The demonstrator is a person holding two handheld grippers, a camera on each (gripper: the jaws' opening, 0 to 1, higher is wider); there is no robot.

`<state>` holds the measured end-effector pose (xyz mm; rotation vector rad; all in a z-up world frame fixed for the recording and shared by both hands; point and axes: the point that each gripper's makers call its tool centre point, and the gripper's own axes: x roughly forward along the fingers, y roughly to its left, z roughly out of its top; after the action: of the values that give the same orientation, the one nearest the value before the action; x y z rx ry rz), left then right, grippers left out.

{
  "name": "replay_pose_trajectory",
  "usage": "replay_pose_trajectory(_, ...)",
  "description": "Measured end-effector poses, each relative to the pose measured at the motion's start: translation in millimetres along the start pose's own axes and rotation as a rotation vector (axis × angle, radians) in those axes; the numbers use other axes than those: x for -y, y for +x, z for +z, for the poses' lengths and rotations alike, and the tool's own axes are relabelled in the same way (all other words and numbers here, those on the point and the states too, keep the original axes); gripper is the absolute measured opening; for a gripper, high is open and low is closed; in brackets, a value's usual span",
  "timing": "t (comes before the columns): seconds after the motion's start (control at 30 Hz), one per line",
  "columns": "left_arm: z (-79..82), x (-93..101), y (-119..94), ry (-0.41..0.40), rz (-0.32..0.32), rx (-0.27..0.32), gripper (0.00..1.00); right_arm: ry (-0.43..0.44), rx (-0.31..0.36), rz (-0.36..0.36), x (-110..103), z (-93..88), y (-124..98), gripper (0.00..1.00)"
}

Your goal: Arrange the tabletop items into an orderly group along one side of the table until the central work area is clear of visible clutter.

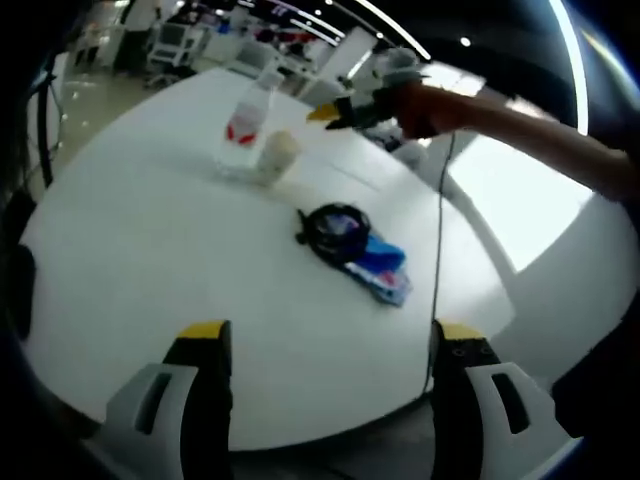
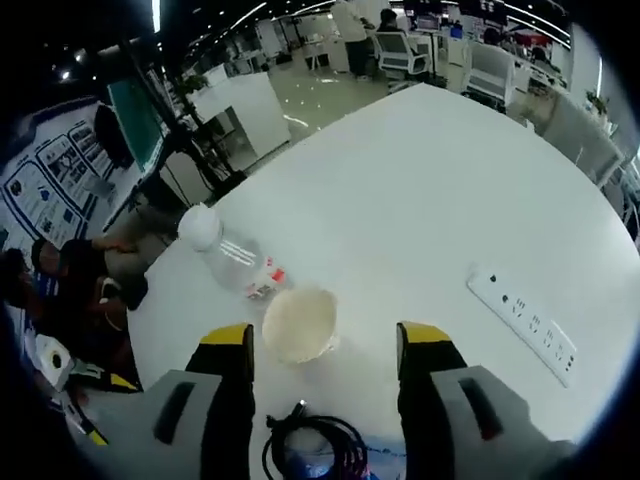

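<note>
A clear plastic bottle [image 1: 247,122] with a red label stands on the round white table [image 1: 140,230], and a pale paper cup [image 1: 277,154] sits right beside it. Nearer lies a coiled black cable [image 1: 336,230] on a blue packet [image 1: 384,268]. My left gripper [image 1: 325,345] hangs open over the near table edge, well short of these. My right gripper [image 1: 345,112], held by a person's hand, hovers beyond the cup. In the right gripper view the right gripper [image 2: 325,345] is open just above the cup [image 2: 299,322], with the bottle [image 2: 232,258] at its left and the cable [image 2: 312,445] below.
A white power strip [image 2: 525,322] lies on the table [image 2: 420,180] to the right of the cup. A thin black cord [image 1: 438,260] hangs past the table edge. Office chairs and desks stand beyond the table, and a person [image 2: 60,275] sits low at the left.
</note>
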<state>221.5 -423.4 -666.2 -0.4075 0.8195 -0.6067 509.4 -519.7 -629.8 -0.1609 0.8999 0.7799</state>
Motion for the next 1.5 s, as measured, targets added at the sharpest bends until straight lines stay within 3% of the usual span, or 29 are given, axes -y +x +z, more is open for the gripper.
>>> replay_pose_trajectory(0.03, -0.9, 2.4, 0.7, 0.012, -0.006, -0.006, 0.78, -0.022, 0.031, 0.014, -3.3, 3.6, -5.8, 0.65)
replay_pose_trajectory(0.2, -5.8, 14.0, 3.5, 0.063, -0.030, -0.030, 0.78, -0.081, -0.003, -0.006, -2.4, -9.7, -27.9, 0.73)
replay_pose_trajectory(0.4, -7.5, 19.8, 2.2, 0.085, -0.050, -0.036, 0.79, -0.059, 0.023, -0.027, -9.3, -26.9, -62.1, 0.76)
replay_pose_trajectory(0.8, -2.8, 19.2, 1.9, 0.071, -0.048, -0.015, 0.79, -0.051, 0.042, -0.069, -16.0, -62.1, -100.6, 0.79)
replay_pose_trajectory(0.93, -4.0, 22.7, 3.8, 0.081, -0.056, -0.022, 0.79, -0.026, 0.066, -0.081, -25.3, -74.7, -119.5, 0.78)
replay_pose_trajectory(1.17, -9.4, 32.1, 6.2, 0.149, -0.082, -0.044, 0.78, 0.076, 0.112, -0.114, -33.2, -113.6, -154.8, 0.76)
replay_pose_trajectory(1.33, -12.4, 34.9, 8.1, 0.192, -0.084, -0.055, 0.79, 0.120, 0.131, -0.162, -20.5, -141.6, -168.3, 0.77)
replay_pose_trajectory(1.5, -14.8, 30.4, 8.0, 0.222, -0.064, -0.069, 0.80, 0.172, 0.181, -0.174, -22.3, -167.3, -181.1, 0.77)
